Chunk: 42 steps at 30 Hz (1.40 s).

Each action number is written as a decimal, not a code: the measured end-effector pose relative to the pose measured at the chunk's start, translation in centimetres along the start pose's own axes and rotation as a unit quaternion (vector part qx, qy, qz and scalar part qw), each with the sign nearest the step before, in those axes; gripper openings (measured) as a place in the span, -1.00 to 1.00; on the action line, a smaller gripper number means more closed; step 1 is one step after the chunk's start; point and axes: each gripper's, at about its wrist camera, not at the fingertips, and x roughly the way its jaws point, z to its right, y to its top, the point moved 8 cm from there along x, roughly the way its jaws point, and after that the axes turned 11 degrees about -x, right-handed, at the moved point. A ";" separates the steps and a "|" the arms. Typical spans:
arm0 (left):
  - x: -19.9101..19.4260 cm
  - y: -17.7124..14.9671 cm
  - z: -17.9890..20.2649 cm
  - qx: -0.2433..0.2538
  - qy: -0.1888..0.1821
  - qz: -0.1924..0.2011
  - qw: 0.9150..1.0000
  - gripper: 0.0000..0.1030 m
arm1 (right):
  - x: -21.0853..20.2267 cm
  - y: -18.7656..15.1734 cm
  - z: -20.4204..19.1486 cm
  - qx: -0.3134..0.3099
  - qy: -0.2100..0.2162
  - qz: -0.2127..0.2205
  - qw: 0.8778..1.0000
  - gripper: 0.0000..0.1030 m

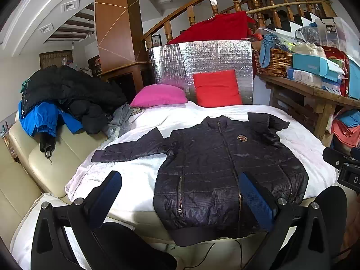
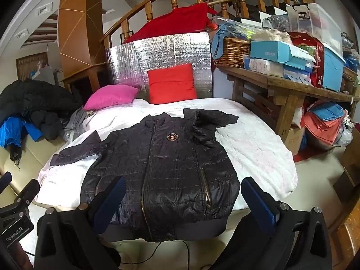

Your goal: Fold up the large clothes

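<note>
Both grippers hang just short of the jacket's hem, jaws spread wide, nothing between them: left gripper [image 1: 180, 198], right gripper [image 2: 183, 202]. I take the jacket [image 1: 225, 168] as my landmark. It lies face up on the white cover [image 1: 126, 173], zipped, hem toward me and hanging slightly over the near edge. Its one sleeve [image 1: 135, 146] stretches out flat to the left of the body; the other sleeve [image 2: 209, 121] is bunched and partly folded over by the collar on the right. Beyond the jacket sit a pink pillow [image 1: 159, 95] and a red pillow [image 1: 217, 88]. Left of the jacket, a pile of dark coats [image 1: 67, 94]; right of it, a cluttered wooden table [image 2: 281, 85].

My read: no fold started yet, garment is merely laid out. Next move, I reckon: straighten the bunched right sleeve, then pinch a sleeve or side edge with each gripper and bring it across the chest.
</note>
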 end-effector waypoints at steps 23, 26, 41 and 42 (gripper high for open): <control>0.7 -0.7 -0.1 -0.001 0.002 -0.012 1.000 1.00 | 1.0 -0.2 -0.8 -0.009 0.004 -0.012 1.000 1.00; 0.8 -0.8 -0.2 -0.001 0.004 -0.015 1.000 1.00 | 1.0 -0.2 -0.9 -0.009 0.004 -0.012 1.000 1.00; 1.0 -1.0 -0.5 -0.007 0.007 -0.020 1.000 1.00 | 1.2 -0.6 -1.3 -0.013 0.006 -0.016 1.000 1.00; 1.0 -1.0 -0.5 -0.007 0.008 -0.020 1.000 1.00 | 1.2 -0.6 -1.3 -0.013 0.006 -0.016 1.000 1.00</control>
